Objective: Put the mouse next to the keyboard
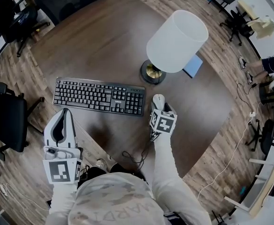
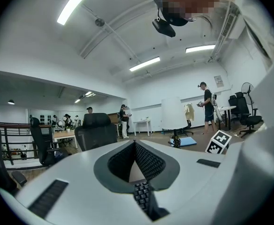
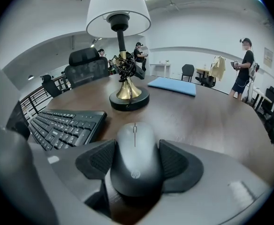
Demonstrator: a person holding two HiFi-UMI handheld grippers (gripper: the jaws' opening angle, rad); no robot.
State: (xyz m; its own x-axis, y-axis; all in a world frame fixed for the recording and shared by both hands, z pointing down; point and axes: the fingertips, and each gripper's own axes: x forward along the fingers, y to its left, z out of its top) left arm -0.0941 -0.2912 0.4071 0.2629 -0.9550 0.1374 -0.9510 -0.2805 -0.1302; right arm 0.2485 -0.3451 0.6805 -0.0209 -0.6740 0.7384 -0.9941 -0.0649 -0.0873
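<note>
The right gripper (image 1: pixel 159 109) has its fingers (image 3: pixel 97 159) closed on the sides of the mouse (image 3: pixel 135 159), which sits just beside the keyboard's (image 1: pixel 98 96) right end, in front of the lamp (image 1: pixel 174 43). The left gripper (image 1: pixel 64 114), its fingers closed on nothing, hovers at the bench's (image 1: pixel 104 36) near edge.
</note>
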